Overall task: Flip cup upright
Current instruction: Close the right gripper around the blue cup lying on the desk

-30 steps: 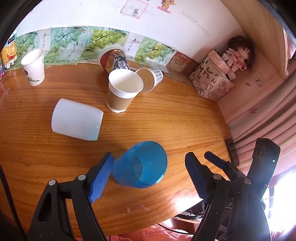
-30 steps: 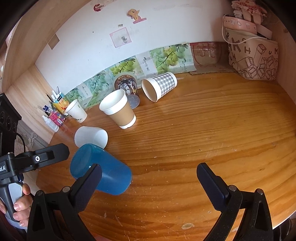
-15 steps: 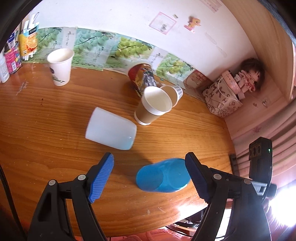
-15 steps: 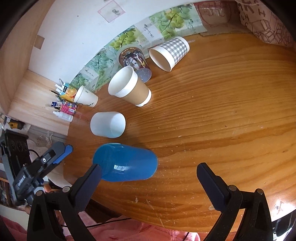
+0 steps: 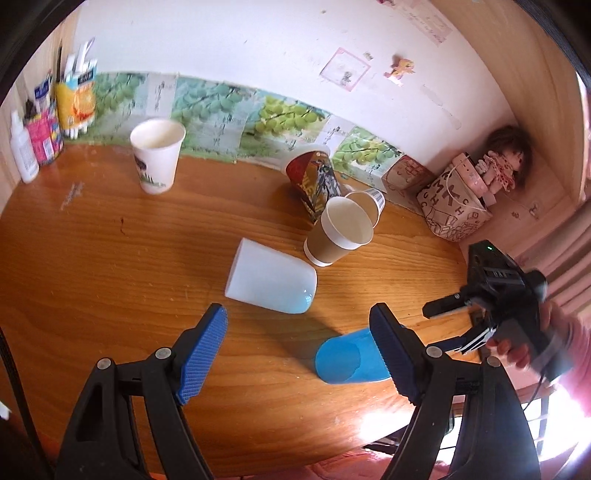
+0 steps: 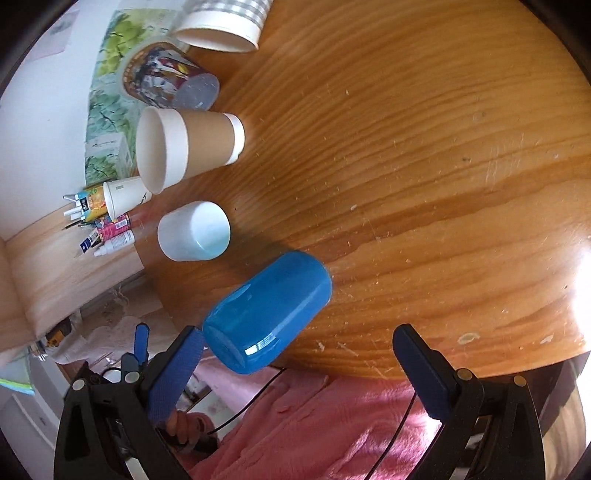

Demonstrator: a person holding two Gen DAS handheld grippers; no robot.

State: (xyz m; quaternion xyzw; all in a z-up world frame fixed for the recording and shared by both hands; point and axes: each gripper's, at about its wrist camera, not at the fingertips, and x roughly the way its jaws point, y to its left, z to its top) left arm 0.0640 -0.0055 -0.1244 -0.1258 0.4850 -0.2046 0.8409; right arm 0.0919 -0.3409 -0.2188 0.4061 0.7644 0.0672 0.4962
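Observation:
A blue plastic cup (image 5: 347, 357) lies on its side near the table's front edge, partly behind the right finger of my left gripper (image 5: 301, 354). In the right wrist view the blue cup (image 6: 267, 312) lies just ahead of my open right gripper (image 6: 299, 365), close to its left finger, overhanging the edge. A white plastic cup (image 5: 271, 281) also lies on its side beyond it, and shows in the right wrist view (image 6: 194, 230). Both grippers are open and empty. The right gripper's body (image 5: 495, 295) shows at the right of the left wrist view.
A brown paper cup (image 5: 340, 230) and a white paper cup (image 5: 157, 158) stand upright. A printed cup (image 5: 314, 181) and a checked cup (image 6: 225, 22) lie by the wall. Bottles (image 5: 37, 129) stand far left; a bag (image 5: 454, 206) and doll (image 5: 506, 162) far right.
The left gripper has pulled back and swung left, leaving the blue cup lying on its side at its right finger. The right gripper has tilted down toward the table edge, closer to the cup.

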